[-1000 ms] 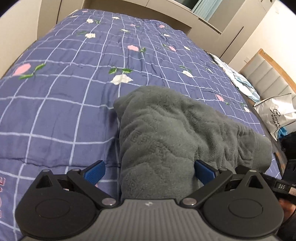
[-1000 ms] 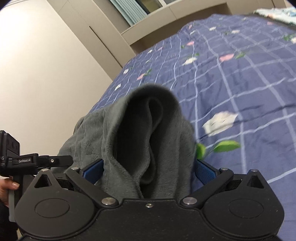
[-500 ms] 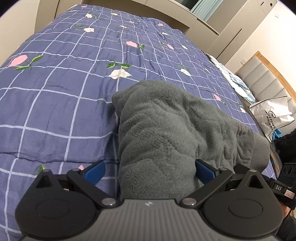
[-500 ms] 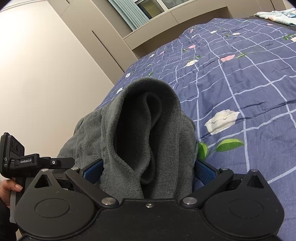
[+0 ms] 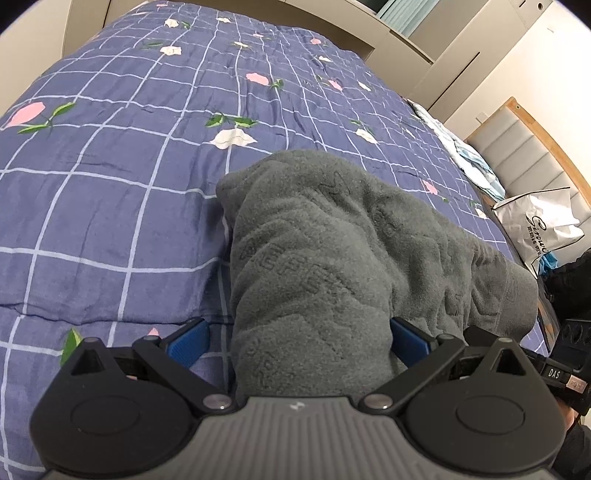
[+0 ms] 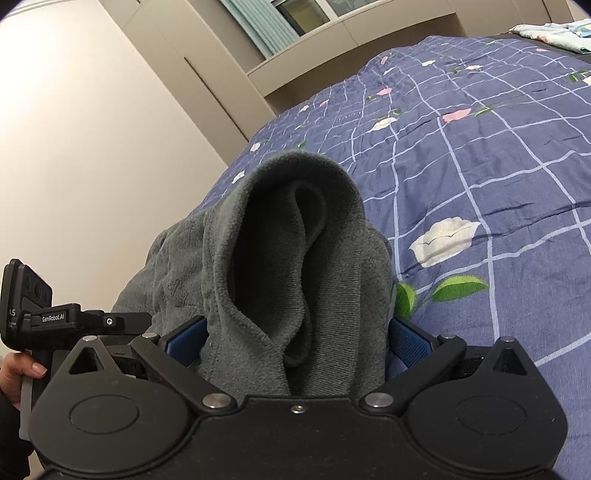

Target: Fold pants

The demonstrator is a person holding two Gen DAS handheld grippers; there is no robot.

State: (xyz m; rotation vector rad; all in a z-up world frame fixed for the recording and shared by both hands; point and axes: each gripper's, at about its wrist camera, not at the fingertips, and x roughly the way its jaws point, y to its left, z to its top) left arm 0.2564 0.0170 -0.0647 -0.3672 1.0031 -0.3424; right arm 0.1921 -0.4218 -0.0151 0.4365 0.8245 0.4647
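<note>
The grey fleece pants lie as a thick folded bundle on the blue checked bedspread. My left gripper stands open at one end of the bundle, which fills most of the gap; a strip of bedspread shows beside the left blue pad. From the opposite end, the pants show a rounded fold with a dark hollow, and my right gripper is open around it, the cloth reaching both blue pads. Whether the pads press the cloth is unclear.
The flowered bedspread stretches wide beyond the pants. A white shopping bag and a padded headboard stand at the right. Light-coloured cloth lies at the bed's far side. A hand holds the other gripper's handle.
Both views have tilted slightly, so the pants' far end sits a little higher in frame. The bundle keeps its shape and both grippers keep the same width.
</note>
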